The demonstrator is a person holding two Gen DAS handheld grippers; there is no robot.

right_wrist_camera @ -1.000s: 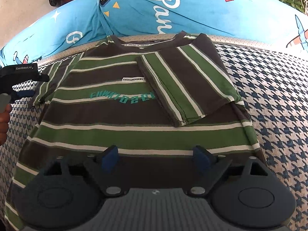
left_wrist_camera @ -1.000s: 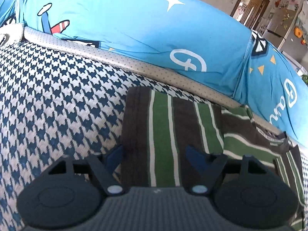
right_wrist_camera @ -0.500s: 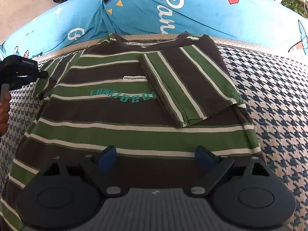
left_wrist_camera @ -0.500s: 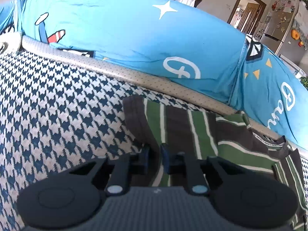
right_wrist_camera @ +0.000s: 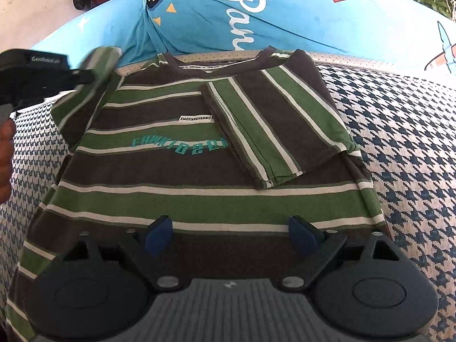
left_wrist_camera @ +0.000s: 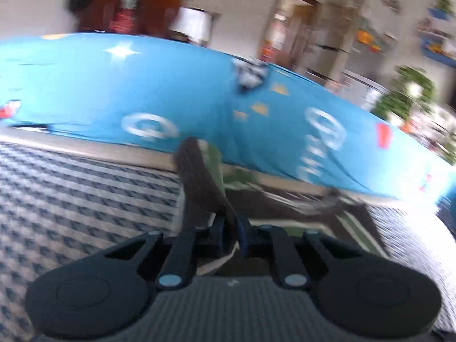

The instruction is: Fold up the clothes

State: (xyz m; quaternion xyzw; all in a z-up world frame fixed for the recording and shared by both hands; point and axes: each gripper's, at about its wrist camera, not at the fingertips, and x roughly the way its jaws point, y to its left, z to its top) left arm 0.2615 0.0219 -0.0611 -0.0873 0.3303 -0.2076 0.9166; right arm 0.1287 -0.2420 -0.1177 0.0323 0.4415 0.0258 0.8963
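Houndstooth-patterned sofa seat (right_wrist_camera: 399, 148): blue and white weave, the work surface, filling the right wrist view from 3 to 9 o'clock. Blue printed cushion (right_wrist_camera: 256, 14): along the back, at 12 o'clock. Striped T-shirt (right_wrist_camera: 176, 171): green, brown and white, front up on the seat at the centre of the view, collar toward 12 o'clock, hem toward 6 o'clock. Right sleeve (right_wrist_camera: 273, 125): already turned in across the chest, lying flat at about 1 o'clock. Left sleeve (right_wrist_camera: 97, 85): lifted off the seat at 10 o'clock, blurred, not yet laid over the body. Left gripper (left_wrist_camera: 229, 235): jaws pinched tight on the cuff of that sleeve, cloth rising toward 12 o'clock in its own view; a person's hand (right_wrist_camera: 5, 156) holds the tool at 9 o'clock. Right gripper (right_wrist_camera: 228, 232): jaws spread wide, nothing between them, poised above the lower body of the shirt near 6 o'clock. Progress, as judged: early; one sleeve folded, the second in hand. Remaining: laying that sleeve across, then folding the sides and bringing the hem up.
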